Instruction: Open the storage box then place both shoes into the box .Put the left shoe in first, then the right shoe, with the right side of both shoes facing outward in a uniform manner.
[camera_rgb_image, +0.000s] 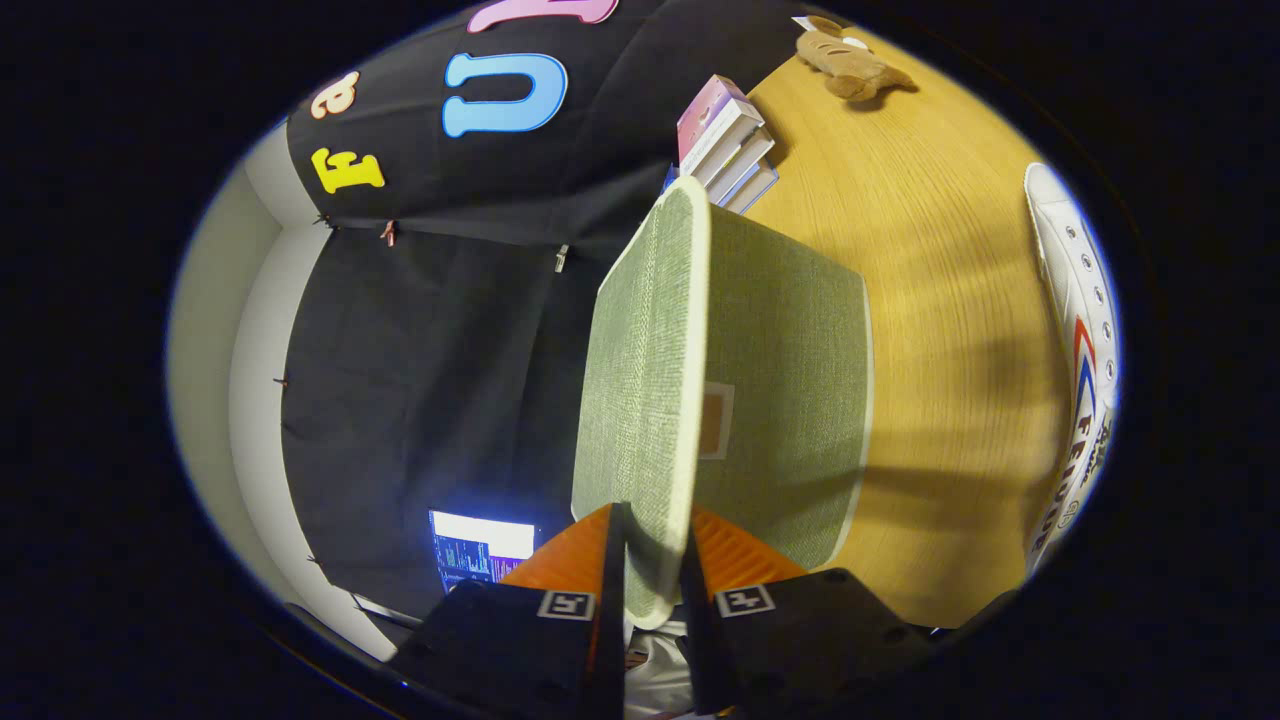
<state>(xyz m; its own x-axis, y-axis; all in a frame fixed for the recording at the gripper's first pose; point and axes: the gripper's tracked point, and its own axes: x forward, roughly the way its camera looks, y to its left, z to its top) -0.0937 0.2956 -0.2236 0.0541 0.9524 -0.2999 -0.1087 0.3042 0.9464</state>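
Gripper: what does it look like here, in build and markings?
The gripper has two blocky dark housings, one per side, each carrying a small square black-and-white tag. Ridged, wedge-shaped fingers taper forward from the housings. No cables or sleeve are visible.

Storage box lid (640, 380): woven green cloth, matt, coarse, pale smooth edging. Surface (930, 300): smooth wood-grain, light sheen. Shoe (1085, 340): white canvas; toy (850, 62): brown plush.

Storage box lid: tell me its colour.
Pale green woven fabric with a lighter edge trim, seen in the gripper view; the lid sits clamped in the gripper.
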